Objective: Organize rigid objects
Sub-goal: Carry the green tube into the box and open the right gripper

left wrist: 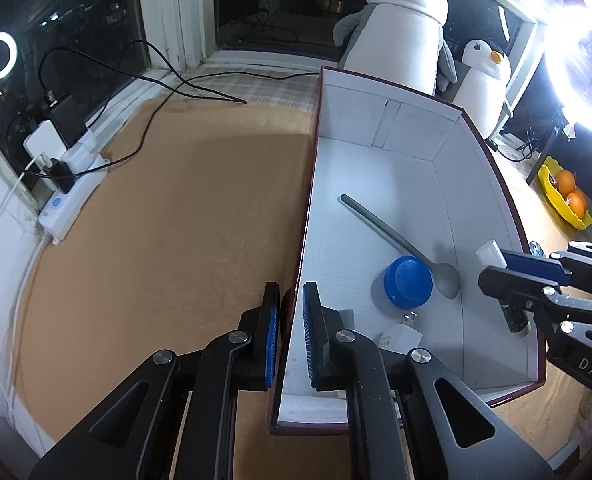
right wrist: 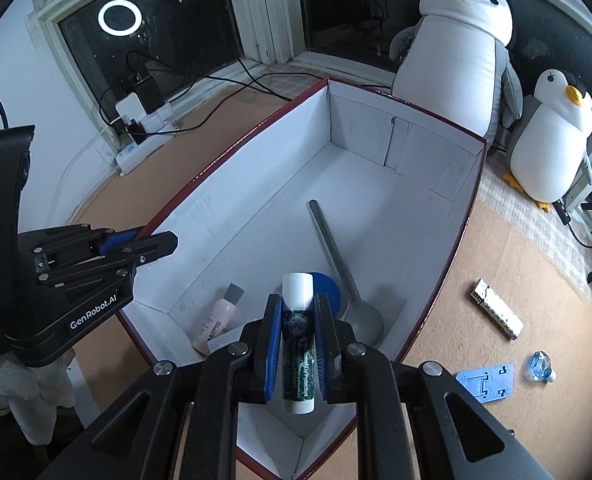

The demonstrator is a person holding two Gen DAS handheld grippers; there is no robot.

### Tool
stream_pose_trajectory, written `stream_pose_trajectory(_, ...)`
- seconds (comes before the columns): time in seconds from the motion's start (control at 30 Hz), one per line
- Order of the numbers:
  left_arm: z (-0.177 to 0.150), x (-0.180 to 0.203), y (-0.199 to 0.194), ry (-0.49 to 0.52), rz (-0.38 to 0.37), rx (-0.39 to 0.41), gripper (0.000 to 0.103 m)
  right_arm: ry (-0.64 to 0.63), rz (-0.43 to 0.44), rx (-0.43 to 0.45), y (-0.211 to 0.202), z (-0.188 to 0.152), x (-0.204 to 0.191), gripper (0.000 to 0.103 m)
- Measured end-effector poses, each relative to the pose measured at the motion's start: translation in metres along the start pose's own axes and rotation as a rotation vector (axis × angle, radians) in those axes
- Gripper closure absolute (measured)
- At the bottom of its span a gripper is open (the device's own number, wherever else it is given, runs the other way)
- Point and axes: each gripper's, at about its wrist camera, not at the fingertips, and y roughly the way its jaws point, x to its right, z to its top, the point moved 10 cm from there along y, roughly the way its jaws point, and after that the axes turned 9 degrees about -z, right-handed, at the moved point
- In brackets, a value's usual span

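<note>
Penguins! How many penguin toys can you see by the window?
2. The big penguin stands behind the far end of the white box, by the dark window. The small penguin stands just to its right in the picture. More could be out of view.

The left wrist camera is looking steeply down along its fingers, sitting close over the left wall of the white-lined box (left wrist: 376, 216); the right wrist camera is peering down into that box (right wrist: 279, 184) from its near corner; both are sharing its interior and the large plush penguin (left wrist: 400, 28) (right wrist: 460, 52) behind.
</note>
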Motion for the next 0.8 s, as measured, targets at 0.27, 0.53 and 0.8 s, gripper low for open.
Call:
stream_pose_trajectory(0.27, 0.0001, 0.0001, 0.0004, 0.003, -0.002, 0.000, 0.093, 0.012, 0.004, -0.015, 0.0032, -0.0052, -0.0014, 0.089)
stream_pose_trajectory(0.53, -0.0001, -0.0001, 0.0012, 0.007, 0.007, -0.003, 0.093, 0.016, 0.012, -0.012, 0.0038, -0.0045, -0.0025, 0.089)
stream_pose_trajectory(0.8, 0.0000, 0.0003, 0.0021, 0.010, 0.020, -0.008, 0.093, 0.004, 0.009, 0.019, -0.0025, -0.0009, -0.0045, 0.065)
